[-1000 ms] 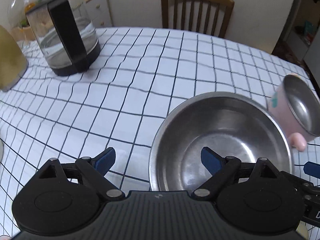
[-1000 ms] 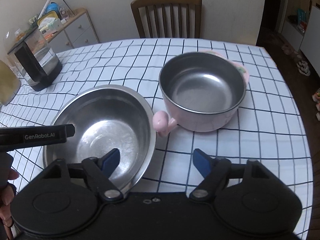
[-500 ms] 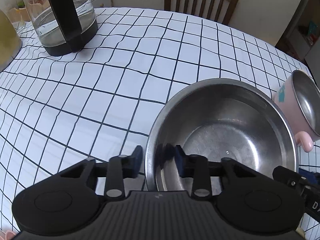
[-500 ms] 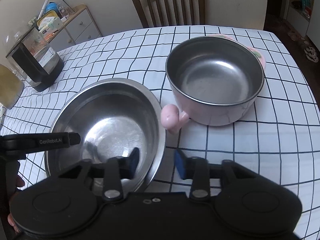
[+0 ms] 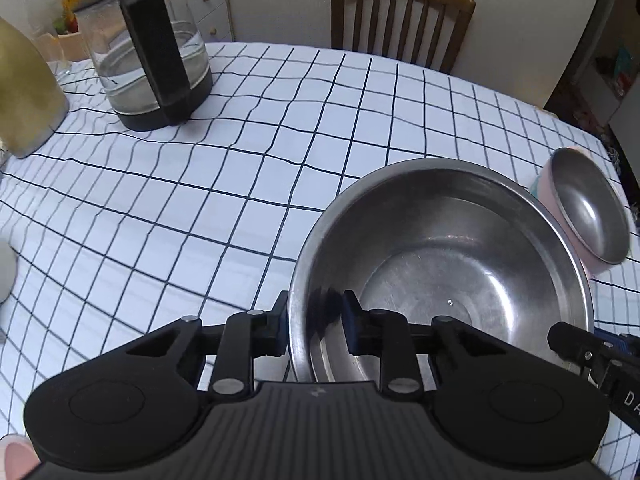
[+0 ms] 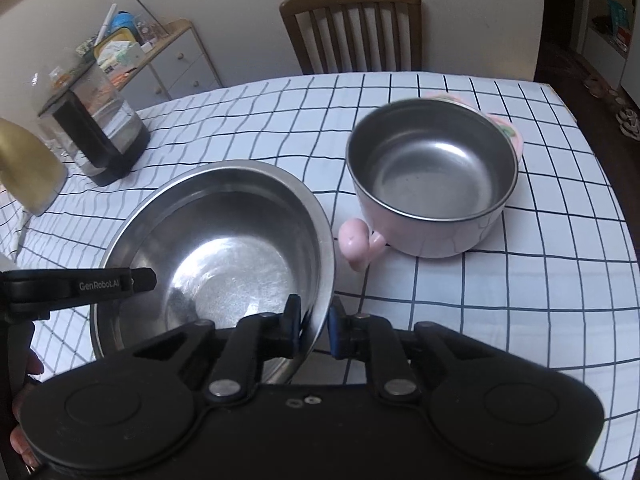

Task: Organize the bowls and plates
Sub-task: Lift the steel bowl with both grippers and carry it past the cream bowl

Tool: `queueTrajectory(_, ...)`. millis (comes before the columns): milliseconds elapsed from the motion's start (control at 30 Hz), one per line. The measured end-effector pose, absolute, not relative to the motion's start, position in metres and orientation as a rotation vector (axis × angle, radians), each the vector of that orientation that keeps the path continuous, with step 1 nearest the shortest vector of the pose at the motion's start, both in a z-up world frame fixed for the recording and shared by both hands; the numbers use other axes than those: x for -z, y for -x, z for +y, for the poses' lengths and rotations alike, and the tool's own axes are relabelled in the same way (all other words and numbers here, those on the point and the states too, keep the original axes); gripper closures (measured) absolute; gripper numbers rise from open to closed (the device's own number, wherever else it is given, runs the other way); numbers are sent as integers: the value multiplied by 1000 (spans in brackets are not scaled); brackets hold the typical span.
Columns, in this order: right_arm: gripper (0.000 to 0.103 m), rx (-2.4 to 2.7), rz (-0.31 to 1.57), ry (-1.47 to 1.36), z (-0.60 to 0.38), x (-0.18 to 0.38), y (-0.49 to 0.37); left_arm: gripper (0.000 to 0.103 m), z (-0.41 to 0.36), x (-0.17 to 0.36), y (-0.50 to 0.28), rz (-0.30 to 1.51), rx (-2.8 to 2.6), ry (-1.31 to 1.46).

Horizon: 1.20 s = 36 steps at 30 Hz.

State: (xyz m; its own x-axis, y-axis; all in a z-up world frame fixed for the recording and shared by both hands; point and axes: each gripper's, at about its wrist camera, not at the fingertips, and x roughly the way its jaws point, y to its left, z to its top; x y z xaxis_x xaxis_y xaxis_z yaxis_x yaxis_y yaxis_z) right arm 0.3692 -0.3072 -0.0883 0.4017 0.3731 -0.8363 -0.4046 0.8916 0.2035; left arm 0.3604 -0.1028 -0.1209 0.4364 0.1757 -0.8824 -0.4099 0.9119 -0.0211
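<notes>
A large steel bowl (image 5: 460,264) sits near the front of the checked tablecloth (image 5: 240,168). My left gripper (image 5: 316,314) straddles its left rim, one pad outside and one inside, jaws closing and pressing on the wall. In the right wrist view the same steel bowl (image 6: 224,240) has my right gripper (image 6: 315,322) on its right rim, jaws closing, with the rim pinched between the pads. A pink bowl (image 6: 432,176) with a steel lining and a pink knob handle (image 6: 356,240) stands just right of it, apart from both grippers.
A glass kettle with a black handle (image 5: 148,60) stands at the back left, beside a gold-coloured object (image 5: 24,92). A wooden chair (image 5: 400,20) is behind the table's far edge. A pink lid (image 6: 512,132) lies behind the pink bowl. A cluttered cabinet (image 6: 160,64) is along the wall.
Both grippers went from wide open to closed onto opposite sides of the steel bowl's rim. The left wrist view has risen a little with the bowl.
</notes>
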Motion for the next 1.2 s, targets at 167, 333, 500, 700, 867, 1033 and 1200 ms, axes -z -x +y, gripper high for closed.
queueTrajectory(167,89,-507,1024,50,-314,67,-356,78,-111,100,-343,1039,-348,244)
queueTrajectory(333,89,-508,1011,43,-324,49,-341,78,-122,79,-321,1019,-308,231)
queueTrajectory(500,89,-509,993,45,-336,30,-319,78,-132,64,-297,1012,-254,215)
queueTrajectory(700,89,-489,975,46,-351,12,-290,78,-144,53,-265,1007,-176,199)
queueTrajectory(867,90,-463,966,37,-362,0,-260,78,-153,43,-237,1000,-102,182)
queueTrajectory(1033,89,-440,976,3,-379,-5,-233,78,-164,35,-208,990,-30,165)
queueTrajectory(1200,89,-404,982,-24,-394,-5,-206,78,-179,36,-184,996,40,134)
